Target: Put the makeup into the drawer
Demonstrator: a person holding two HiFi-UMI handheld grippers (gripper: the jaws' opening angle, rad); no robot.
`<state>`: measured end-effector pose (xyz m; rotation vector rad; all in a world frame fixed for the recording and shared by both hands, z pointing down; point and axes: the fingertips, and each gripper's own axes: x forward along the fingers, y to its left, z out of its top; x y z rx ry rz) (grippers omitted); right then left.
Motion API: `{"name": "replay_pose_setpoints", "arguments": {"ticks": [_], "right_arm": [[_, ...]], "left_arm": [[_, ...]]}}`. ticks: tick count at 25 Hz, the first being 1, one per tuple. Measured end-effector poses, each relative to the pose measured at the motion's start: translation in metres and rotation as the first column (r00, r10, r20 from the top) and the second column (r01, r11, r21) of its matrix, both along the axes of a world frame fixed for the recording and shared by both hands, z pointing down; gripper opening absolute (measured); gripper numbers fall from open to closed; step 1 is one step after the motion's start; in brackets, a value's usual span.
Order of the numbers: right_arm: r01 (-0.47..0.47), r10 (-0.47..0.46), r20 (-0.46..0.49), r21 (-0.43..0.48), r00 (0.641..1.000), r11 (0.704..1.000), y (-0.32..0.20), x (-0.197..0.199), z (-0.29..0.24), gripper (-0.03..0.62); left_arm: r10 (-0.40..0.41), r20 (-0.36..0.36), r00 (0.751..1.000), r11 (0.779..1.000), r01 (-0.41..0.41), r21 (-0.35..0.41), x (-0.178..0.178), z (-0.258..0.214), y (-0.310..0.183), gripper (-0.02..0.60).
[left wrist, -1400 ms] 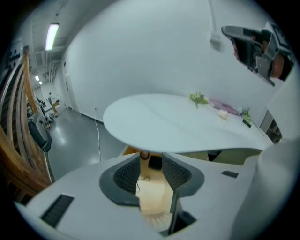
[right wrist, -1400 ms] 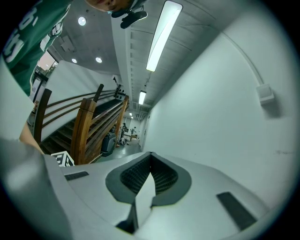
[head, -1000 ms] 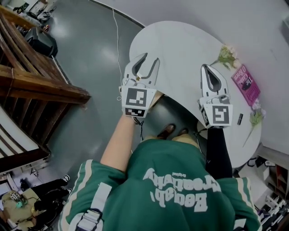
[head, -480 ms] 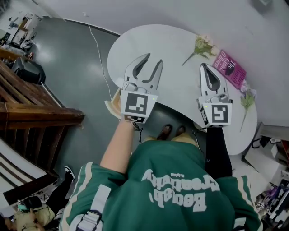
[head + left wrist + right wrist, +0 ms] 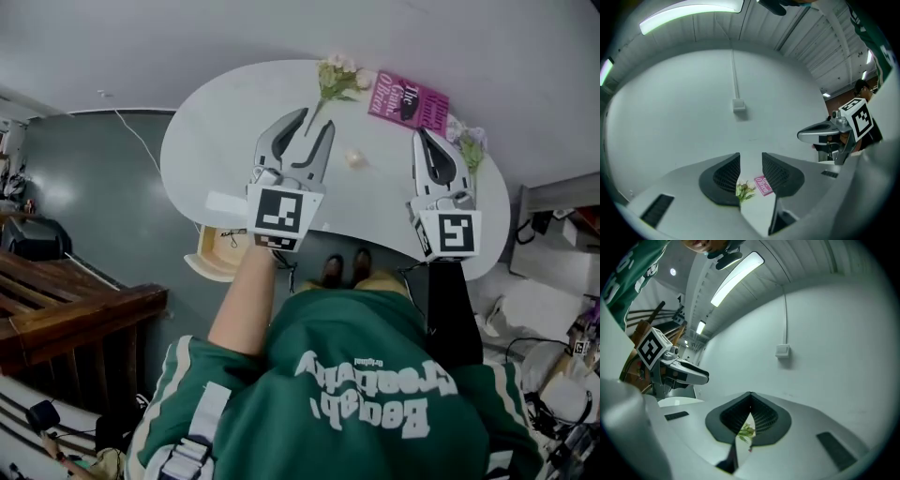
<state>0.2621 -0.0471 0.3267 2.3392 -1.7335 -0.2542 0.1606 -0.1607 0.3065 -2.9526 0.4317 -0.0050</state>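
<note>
A small cream-coloured round item (image 5: pixel 354 159), possibly the makeup, lies on the white kidney-shaped table (image 5: pixel 216 141), between my two grippers and just beyond them. My left gripper (image 5: pixel 314 120) is held level over the table, open, with nothing between its jaws (image 5: pixel 751 157). My right gripper (image 5: pixel 422 135) hovers over the table's right part, its jaws shut tip to tip and empty (image 5: pixel 750 397). A light wooden drawer (image 5: pixel 217 255) stands pulled out under the table's near left edge, below my left hand.
A pink book (image 5: pixel 408 101) lies at the table's far edge, with a flower sprig (image 5: pixel 333 80) to its left and another (image 5: pixel 469 145) to its right. A white wall rises right behind the table. A wooden frame (image 5: pixel 84 309) stands on the grey floor at left.
The person has turned, and both grippers have swung across the table toward the book and flowers. The drawer and the cream item have come into view. Jaw openings look the same.
</note>
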Motion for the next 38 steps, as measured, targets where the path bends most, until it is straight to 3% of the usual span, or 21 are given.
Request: {"name": "replay_pose_setpoints", "arguments": {"ticks": [7, 11, 14, 17, 22, 28, 30, 32, 34, 38], "right_arm": [[-0.085, 0.085, -0.005, -0.011, 0.996, 0.996, 0.028, 0.027, 0.0, 0.009], [-0.1, 0.1, -0.002, -0.039, 0.995, 0.994, 0.037, 0.033, 0.006, 0.009], [-0.113, 0.113, 0.006, -0.059, 0.994, 0.992, 0.045, 0.042, 0.012, 0.009], [-0.127, 0.129, 0.016, -0.083, 0.992, 0.988, 0.053, 0.052, 0.019, 0.009], [-0.142, 0.147, 0.035, -0.119, 0.988, 0.983, 0.065, 0.066, 0.031, 0.009], [-0.16, 0.169, 0.053, -0.135, 0.984, 0.978, 0.075, 0.077, 0.041, 0.009], [-0.168, 0.178, 0.058, -0.148, 0.982, 0.975, 0.08, 0.079, 0.046, 0.009], [-0.176, 0.187, 0.063, -0.149, 0.98, 0.973, 0.084, 0.081, 0.048, 0.009], [-0.182, 0.193, 0.067, -0.147, 0.979, 0.972, 0.086, 0.084, 0.05, 0.009], [-0.194, 0.205, 0.07, -0.138, 0.976, 0.971, 0.087, 0.088, 0.05, 0.009]], "left_arm": [[0.093, 0.029, 0.995, 0.996, -0.093, -0.011, 0.04, 0.015, 0.019, 0.155], [0.168, 0.145, 0.975, 0.985, -0.16, -0.064, 0.068, 0.071, 0.023, 0.189], [0.244, 0.268, 0.932, 0.968, -0.215, -0.132, 0.09, 0.131, 0.028, 0.297], [0.302, 0.388, 0.871, 0.951, -0.247, -0.186, 0.104, 0.192, 0.031, 0.343], [0.37, 0.536, 0.759, 0.925, -0.249, -0.287, 0.111, 0.277, 0.034, 0.36], [0.361, 0.62, 0.696, 0.926, -0.19, -0.326, 0.115, 0.329, 0.025, 0.359], [0.353, 0.633, 0.689, 0.929, -0.18, -0.322, 0.117, 0.334, 0.024, 0.339], [0.353, 0.634, 0.688, 0.93, -0.186, -0.316, 0.119, 0.333, 0.025, 0.243], [0.353, 0.629, 0.693, 0.931, -0.193, -0.309, 0.121, 0.33, 0.026, 0.216], [0.336, 0.571, 0.749, 0.936, -0.201, -0.288, 0.13, 0.304, 0.027, 0.202]]}}
